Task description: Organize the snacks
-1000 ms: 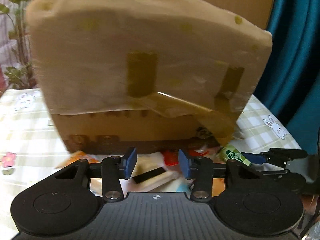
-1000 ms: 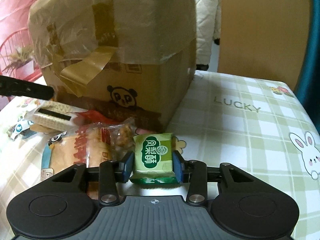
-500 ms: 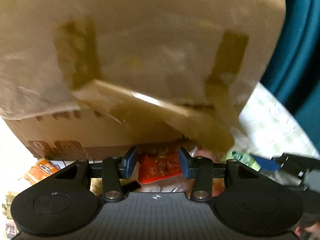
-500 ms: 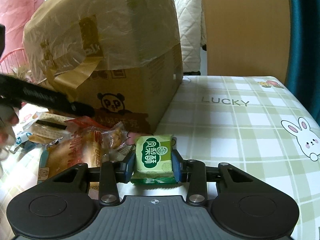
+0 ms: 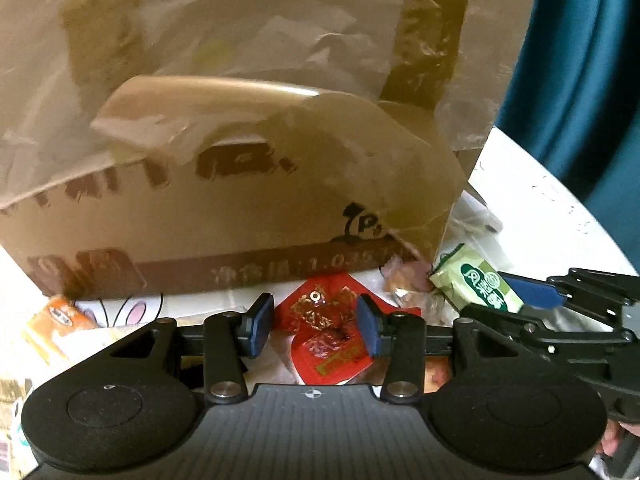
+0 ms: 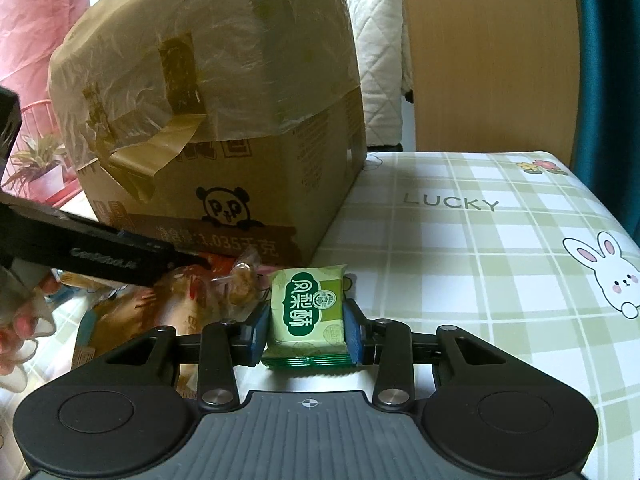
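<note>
A red snack packet [image 5: 326, 330] lies on the table just in front of the taped cardboard box [image 5: 240, 220]. My left gripper [image 5: 314, 326] hangs low over it, open, with the packet showing between the blue pads [image 5: 260, 326] and not squeezed. In the right wrist view the left gripper [image 6: 184, 260] reaches in from the left over the snack pile. My right gripper [image 6: 306, 332] is shut on a green biscuit packet [image 6: 308, 312], pads pressing its two sides. The left wrist view also shows that green packet [image 5: 478, 284] in the right gripper [image 5: 504, 300].
The cardboard box [image 6: 248, 200], topped with plastic film and loose brown tape, stands at the back left. Beside it lie a clear-wrapped sweet [image 6: 240, 280], a large orange bag [image 6: 160, 312] and an orange packet [image 5: 60, 316]. The green checked tablecloth [image 6: 480, 280] stretches to the right. A hand [image 6: 20, 332] shows at far left.
My left gripper came down and closer to the box, from over a pale wafer pack to over the red packet. The right gripper kept its grip on the green packet and barely moved.
</note>
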Tool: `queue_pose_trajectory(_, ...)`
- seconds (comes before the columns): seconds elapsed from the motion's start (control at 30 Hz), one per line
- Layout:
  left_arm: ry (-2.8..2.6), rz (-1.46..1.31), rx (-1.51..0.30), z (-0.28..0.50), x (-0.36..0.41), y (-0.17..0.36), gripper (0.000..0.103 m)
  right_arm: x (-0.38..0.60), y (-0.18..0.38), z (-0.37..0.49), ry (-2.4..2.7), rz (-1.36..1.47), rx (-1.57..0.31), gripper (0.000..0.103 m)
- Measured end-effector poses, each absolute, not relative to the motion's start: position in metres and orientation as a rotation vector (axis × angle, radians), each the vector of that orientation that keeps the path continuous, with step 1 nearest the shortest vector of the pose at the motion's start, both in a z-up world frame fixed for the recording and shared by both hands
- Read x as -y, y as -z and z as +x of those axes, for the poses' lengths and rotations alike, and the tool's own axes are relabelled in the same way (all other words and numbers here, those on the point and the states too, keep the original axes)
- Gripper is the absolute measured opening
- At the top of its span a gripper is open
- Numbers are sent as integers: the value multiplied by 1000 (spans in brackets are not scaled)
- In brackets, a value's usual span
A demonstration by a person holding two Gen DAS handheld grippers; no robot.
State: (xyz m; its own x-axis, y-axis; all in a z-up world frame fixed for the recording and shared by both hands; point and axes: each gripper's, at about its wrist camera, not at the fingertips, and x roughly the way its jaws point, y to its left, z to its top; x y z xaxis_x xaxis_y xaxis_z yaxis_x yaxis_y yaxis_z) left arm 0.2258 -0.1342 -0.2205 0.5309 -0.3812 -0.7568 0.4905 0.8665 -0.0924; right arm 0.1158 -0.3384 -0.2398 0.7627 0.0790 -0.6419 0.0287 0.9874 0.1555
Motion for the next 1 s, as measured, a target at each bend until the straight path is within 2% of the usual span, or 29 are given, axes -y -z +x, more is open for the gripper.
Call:
queue_pose_trajectory(0.27, 539, 183, -896, 205, 108, 230, 48, 339, 239, 116, -29, 163, -703, 36)
queue_pose_trajectory(0.53, 545, 85, -901, 204, 95, 236, 49, 339, 239, 115, -30, 163, -702, 36)
queue_pose_trajectory(0.67, 565, 40, -887, 212, 92, 234, 54, 339, 239, 115, -29, 164, -702, 36)
queue_pose_trajectory(0.93, 598, 116, -897, 220, 114, 236, 56, 339, 239, 114, -32, 169, -701, 36)
queue_pose_trajectory(1.0, 600, 115, -891, 220, 115, 236, 59, 339, 239, 114, -32, 170, -701, 36)
